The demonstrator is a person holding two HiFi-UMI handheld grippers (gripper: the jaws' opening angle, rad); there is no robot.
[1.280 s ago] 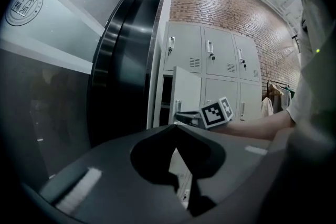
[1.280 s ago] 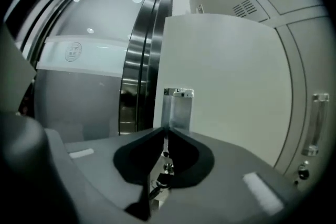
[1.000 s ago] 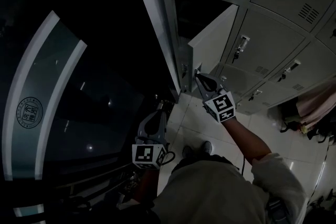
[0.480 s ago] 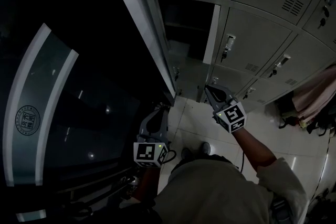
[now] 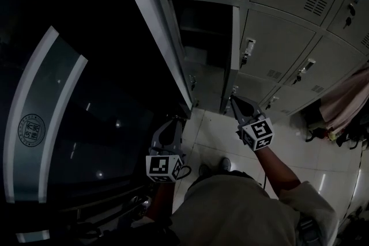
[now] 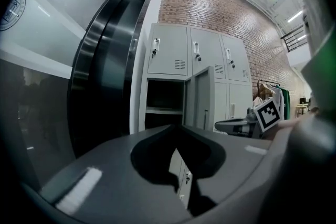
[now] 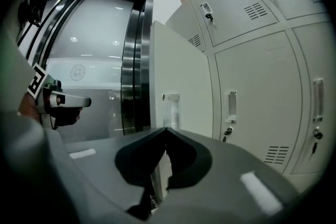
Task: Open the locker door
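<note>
The grey locker bank (image 5: pixel 277 43) fills the top of the head view. One locker door (image 5: pixel 235 37) stands swung out, edge-on to me, beside its dark open compartment (image 5: pixel 202 26). My right gripper (image 5: pixel 233 98) is shut and holds nothing, its tip just below the door's lower corner; I cannot tell if it touches. In the right gripper view the door (image 7: pixel 178 76) and its handle (image 7: pixel 170 105) rise straight beyond the right gripper (image 7: pixel 166 128). My left gripper (image 5: pixel 173 123) hangs shut and empty near the floor, left of the lockers. The left gripper (image 6: pixel 178 126) faces the open door (image 6: pixel 202 97).
A dark glass wall with a pale curved stripe and round emblem (image 5: pixel 31 127) runs along the left. Clothes (image 5: pixel 346 106) hang at the right. Pale floor tiles (image 5: pixel 213 135) lie below the lockers. The neighbouring doors (image 7: pixel 262 92) are closed.
The locker door has swung from half open to fully out, edge-on. My right gripper has drawn back and down, off the door's edge. The left gripper has barely moved.
</note>
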